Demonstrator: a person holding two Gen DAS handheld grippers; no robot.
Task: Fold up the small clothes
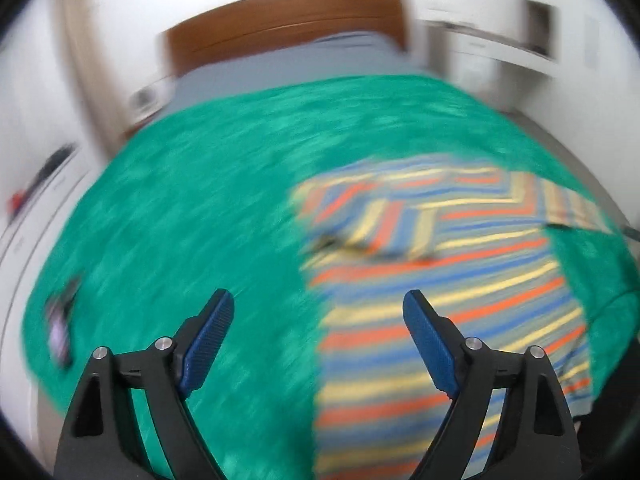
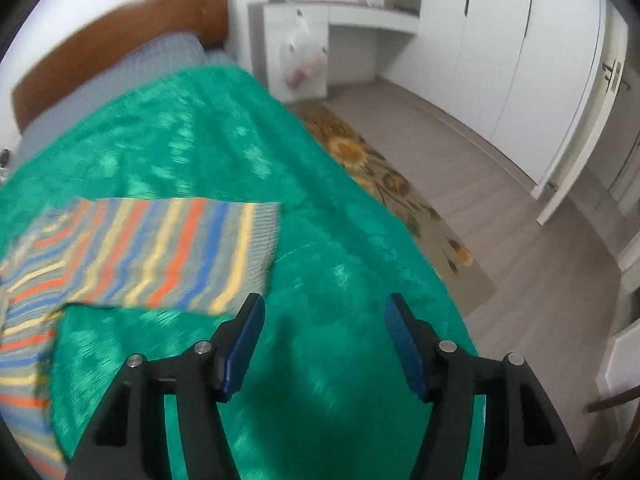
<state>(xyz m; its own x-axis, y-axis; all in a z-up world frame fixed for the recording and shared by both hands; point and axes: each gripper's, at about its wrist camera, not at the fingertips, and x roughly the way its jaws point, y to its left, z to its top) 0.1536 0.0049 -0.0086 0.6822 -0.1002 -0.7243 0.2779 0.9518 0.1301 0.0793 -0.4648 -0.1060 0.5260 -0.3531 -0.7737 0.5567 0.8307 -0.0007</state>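
Note:
A small striped sweater point(image 1: 440, 280) in orange, blue, yellow and grey lies flat on a green bedspread point(image 1: 200, 200). Its left sleeve is folded in over the chest; its right sleeve stretches outward. My left gripper point(image 1: 320, 304) is open and empty, above the sweater's left edge. In the right wrist view the outstretched sleeve point(image 2: 160, 252) lies on the bedspread point(image 2: 340, 280). My right gripper point(image 2: 324, 308) is open and empty, just right of the sleeve's cuff point(image 2: 264, 240). Both views are blurred.
A dark phone-like object point(image 1: 60, 320) lies on the bedspread's left edge. A brown headboard point(image 1: 280, 20) and grey pillow point(image 2: 120, 76) are at the far end. Right of the bed are a floral rug point(image 2: 400, 192), white wardrobes point(image 2: 500, 40) and a hanging plastic bag point(image 2: 302, 56).

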